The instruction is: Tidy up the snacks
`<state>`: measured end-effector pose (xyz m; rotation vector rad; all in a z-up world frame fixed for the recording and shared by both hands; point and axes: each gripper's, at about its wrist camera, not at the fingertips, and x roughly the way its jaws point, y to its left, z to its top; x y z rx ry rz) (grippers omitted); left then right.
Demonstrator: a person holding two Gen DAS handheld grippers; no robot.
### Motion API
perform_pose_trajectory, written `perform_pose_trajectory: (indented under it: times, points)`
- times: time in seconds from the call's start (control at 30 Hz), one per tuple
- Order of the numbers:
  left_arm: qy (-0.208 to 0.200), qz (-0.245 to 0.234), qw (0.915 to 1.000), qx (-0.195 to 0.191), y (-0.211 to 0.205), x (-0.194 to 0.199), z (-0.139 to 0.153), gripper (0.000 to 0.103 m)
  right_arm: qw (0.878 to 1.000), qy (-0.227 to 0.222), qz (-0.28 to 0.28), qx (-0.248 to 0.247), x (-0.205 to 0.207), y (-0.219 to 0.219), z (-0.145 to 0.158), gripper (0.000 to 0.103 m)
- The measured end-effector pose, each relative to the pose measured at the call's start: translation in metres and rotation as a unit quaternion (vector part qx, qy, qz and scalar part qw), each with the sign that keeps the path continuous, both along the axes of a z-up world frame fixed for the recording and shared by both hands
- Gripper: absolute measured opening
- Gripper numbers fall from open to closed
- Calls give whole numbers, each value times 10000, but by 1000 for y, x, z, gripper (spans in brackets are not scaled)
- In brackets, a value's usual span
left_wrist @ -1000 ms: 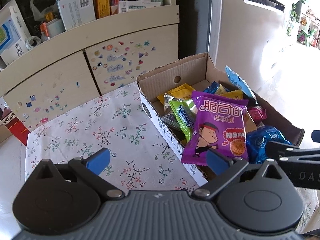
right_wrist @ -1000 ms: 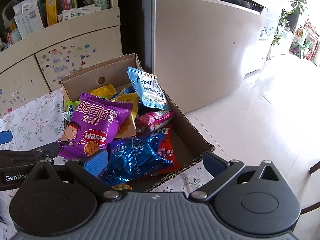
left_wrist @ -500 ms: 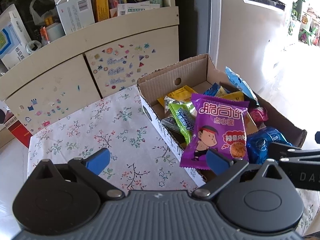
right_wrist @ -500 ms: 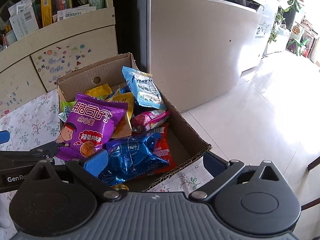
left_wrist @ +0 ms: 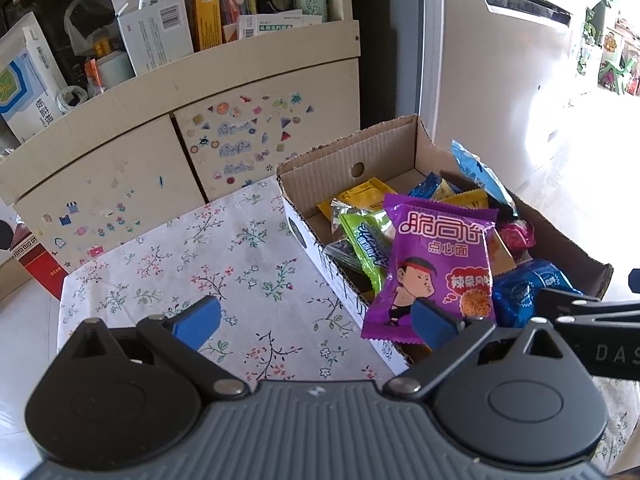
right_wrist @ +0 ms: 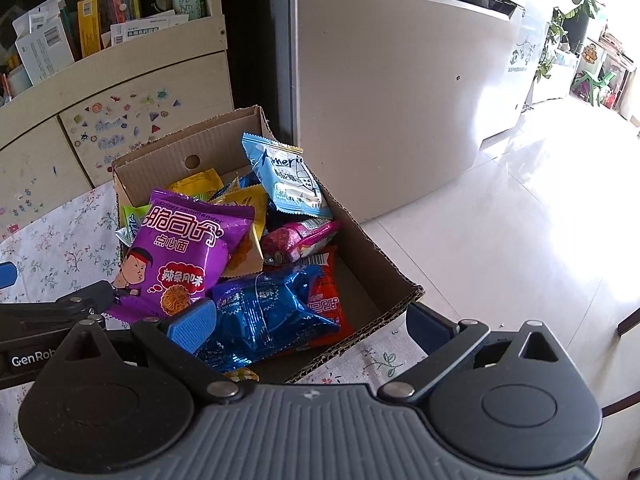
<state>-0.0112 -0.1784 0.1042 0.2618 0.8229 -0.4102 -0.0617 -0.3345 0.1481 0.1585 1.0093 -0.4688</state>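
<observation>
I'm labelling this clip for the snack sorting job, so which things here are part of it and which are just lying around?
Part of the job:
cardboard box
purple noodle snack packet
blue foil packet
light blue packet
pink packet
green packet
left gripper and right gripper, both open

Just lying about:
stickered cabinet
shelf boxes
floral tablecloth

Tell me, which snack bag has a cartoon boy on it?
The purple bag, lying on top of the pile in the box. The others show no face.
</observation>
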Motion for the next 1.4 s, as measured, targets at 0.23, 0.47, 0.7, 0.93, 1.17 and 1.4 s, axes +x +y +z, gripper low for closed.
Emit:
perform_pose_trajectory:
  times: [0.23,0.47,0.7,0.93,1.17,1.4]
  points:
    - [72,3,10000,-4,2,1,-1,98,10000,14,3,-2,0,1,0,103]
    - [74,47,10000,46,7,0,-1,97,10000,8,50,46,1,7,-2,103]
    - [24,172,9997,147,23,-3,1,97,9996,-37,263,102,2,22,-3,103]
    - [31,315,9992,258,49,-15,-1,98,9982,-191,557,99,-4,45,-1,103]
    - [98,476,9982,347,80,-32,-2,101,9955,-390,825,268,-19,69,-2,103]
    - [209,654,9971,327,113,-49,-4,102,9911,-477,1076,629,-34,95,-8,103]
